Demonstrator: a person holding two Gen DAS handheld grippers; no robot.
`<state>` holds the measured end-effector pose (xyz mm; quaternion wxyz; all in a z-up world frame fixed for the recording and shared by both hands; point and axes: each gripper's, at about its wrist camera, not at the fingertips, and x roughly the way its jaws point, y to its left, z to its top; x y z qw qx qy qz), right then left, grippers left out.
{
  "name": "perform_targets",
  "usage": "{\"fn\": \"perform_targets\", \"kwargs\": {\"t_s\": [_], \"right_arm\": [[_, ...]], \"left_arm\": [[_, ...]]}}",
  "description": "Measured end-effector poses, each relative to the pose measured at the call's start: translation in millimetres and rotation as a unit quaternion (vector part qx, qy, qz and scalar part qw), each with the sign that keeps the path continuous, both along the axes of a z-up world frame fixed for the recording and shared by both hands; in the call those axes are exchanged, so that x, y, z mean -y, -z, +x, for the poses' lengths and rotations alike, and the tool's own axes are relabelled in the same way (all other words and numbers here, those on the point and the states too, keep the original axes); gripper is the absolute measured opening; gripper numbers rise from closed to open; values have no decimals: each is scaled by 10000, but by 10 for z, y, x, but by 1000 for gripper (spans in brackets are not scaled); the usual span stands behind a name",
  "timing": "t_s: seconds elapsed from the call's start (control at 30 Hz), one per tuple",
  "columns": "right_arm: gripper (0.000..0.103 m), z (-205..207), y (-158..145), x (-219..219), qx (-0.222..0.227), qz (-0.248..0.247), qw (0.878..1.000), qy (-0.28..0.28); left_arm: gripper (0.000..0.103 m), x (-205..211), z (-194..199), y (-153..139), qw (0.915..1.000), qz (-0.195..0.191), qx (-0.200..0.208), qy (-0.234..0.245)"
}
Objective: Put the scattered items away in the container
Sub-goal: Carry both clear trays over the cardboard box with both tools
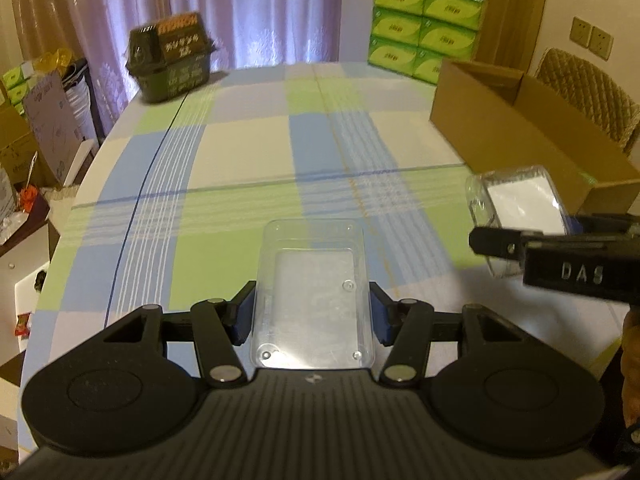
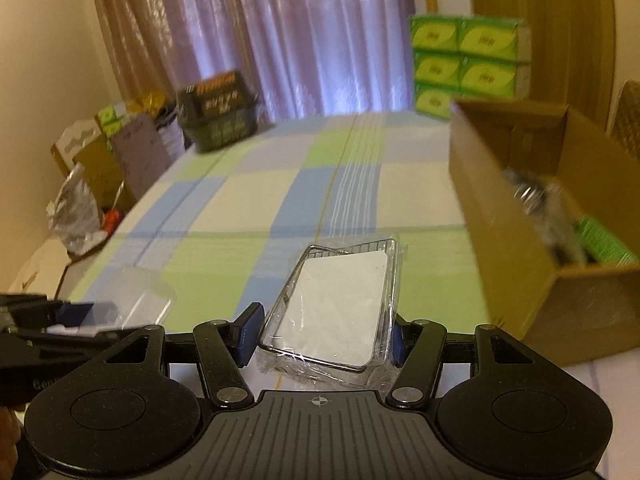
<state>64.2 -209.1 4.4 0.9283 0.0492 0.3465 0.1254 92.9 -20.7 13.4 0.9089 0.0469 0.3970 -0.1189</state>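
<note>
The left gripper (image 1: 312, 312) grips a clear lid (image 1: 314, 292) between its blue pads (image 1: 243, 312), up above the checked cloth (image 1: 240, 152); the right gripper (image 2: 326, 330) grips a clear case (image 2: 334, 310) with a white card inside, and its jaws press on both sides of it; the case hangs just above the cloth, near the open brown box (image 2: 532, 216); the box sits on the right side of the table and has some things in it, too blurred to tell; a dark tub (image 1: 172, 62) stands at the far left edge; green packs (image 1: 426, 28) are stacked behind the box.
</note>
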Motion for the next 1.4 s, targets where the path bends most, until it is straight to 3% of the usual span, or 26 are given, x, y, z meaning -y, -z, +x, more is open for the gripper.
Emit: {"fn": "perform_targets", "kwargs": {"t_s": [0.33, 0.57, 0.77, 1.0, 1.4], "right_arm": [[62, 11, -667, 662, 553, 32, 9973, 477], [62, 21, -895, 1347, 755, -204, 9928, 907], [62, 53, -921, 1813, 733, -441, 9906, 1069], [62, 142, -851, 2129, 659, -514, 9897, 1158], [62, 366, -674, 2376, 533, -467, 9912, 1116]], "left_arm": [[51, 599, 60, -516, 9972, -424, 348, 502], [51, 1285, 170, -803, 9910, -605, 499, 1084], [51, 1857, 304, -902, 9859, -853, 461, 1363], [51, 2320, 499, -798, 9824, -1132, 203, 1474], [51, 2657, 722, -639, 9824, -1094, 81, 1511]]}}
